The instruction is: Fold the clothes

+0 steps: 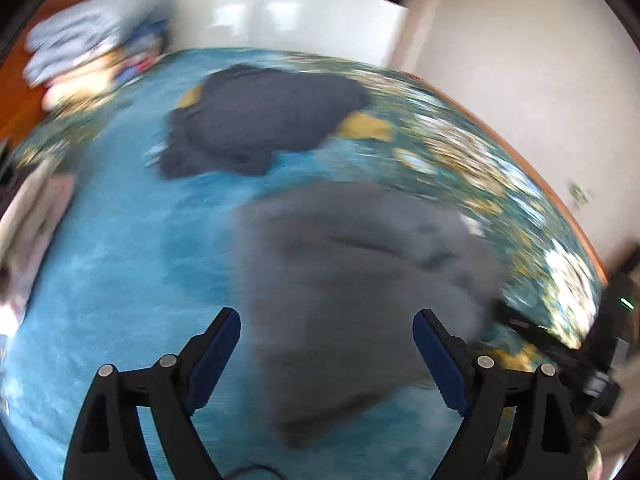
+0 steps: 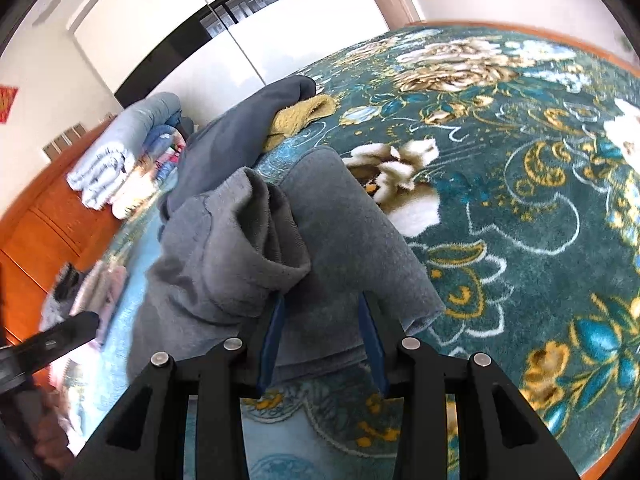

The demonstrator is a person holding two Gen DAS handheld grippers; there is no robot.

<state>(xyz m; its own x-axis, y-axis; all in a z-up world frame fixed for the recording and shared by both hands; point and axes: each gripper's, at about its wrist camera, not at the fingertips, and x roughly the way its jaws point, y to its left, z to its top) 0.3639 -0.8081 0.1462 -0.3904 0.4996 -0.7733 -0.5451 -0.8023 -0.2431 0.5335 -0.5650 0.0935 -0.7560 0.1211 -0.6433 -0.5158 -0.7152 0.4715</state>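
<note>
A grey fleece garment [image 1: 352, 280] lies crumpled on the blue floral bedspread [image 1: 120, 272]; the left wrist view is blurred. My left gripper [image 1: 326, 320] is open and empty, hovering above the garment's near edge. In the right wrist view the same grey garment [image 2: 248, 256] lies bunched, with a fold standing up. My right gripper [image 2: 322, 304] has its blue pads [image 2: 274, 336] partly closed around the garment's near edge, with cloth between them. A dark navy garment [image 1: 264, 120] with a yellow cloth [image 1: 366, 126] beneath it lies farther back; both also show in the right wrist view [image 2: 240, 124].
A stack of folded light-blue and patterned bedding [image 1: 92, 52] sits at the bed's far left by an orange wooden headboard [image 2: 48, 224]. Pale clothes [image 1: 32, 216] lie at the left edge. White wardrobe doors [image 2: 280, 32] stand beyond the bed. The other gripper [image 2: 48, 344] shows at left.
</note>
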